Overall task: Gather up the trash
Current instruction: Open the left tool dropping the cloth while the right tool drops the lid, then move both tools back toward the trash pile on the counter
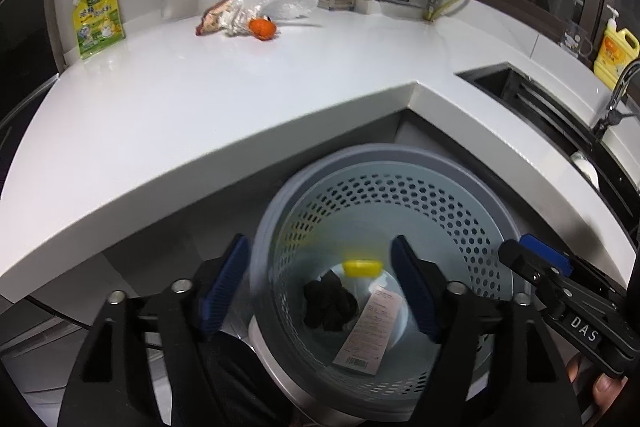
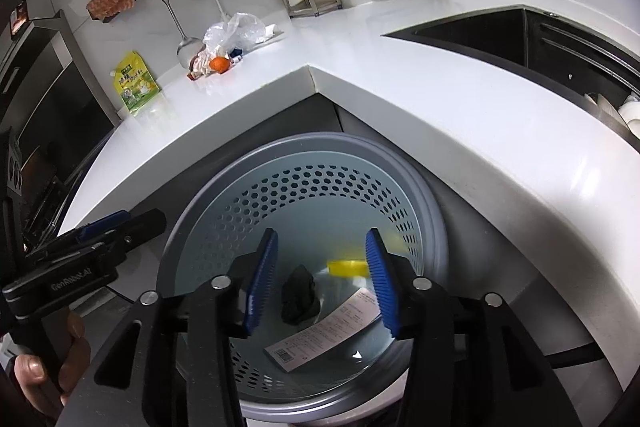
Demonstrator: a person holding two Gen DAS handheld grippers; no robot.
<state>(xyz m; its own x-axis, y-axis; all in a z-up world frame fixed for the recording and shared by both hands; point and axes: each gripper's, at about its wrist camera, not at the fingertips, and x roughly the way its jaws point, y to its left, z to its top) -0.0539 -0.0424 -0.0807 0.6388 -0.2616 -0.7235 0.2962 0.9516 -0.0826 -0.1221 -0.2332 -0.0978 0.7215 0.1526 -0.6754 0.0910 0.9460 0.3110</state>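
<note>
A grey perforated bin stands on the floor under the corner of the white counter. Inside it lie a black crumpled lump, a printed paper label and a yellow piece with a smeared outline. My left gripper hovers over the bin's left side, open, with nothing between its blue pads. My right gripper hangs over the bin too, open and empty. On the counter remain a clear plastic bag, a wrapper and an orange scrap.
A green-yellow pouch leans against the wall at the counter's left. The dark sink is sunk into the counter at right, with a yellow soap bottle behind it. Utensils hang on the back wall. An oven front is at far left.
</note>
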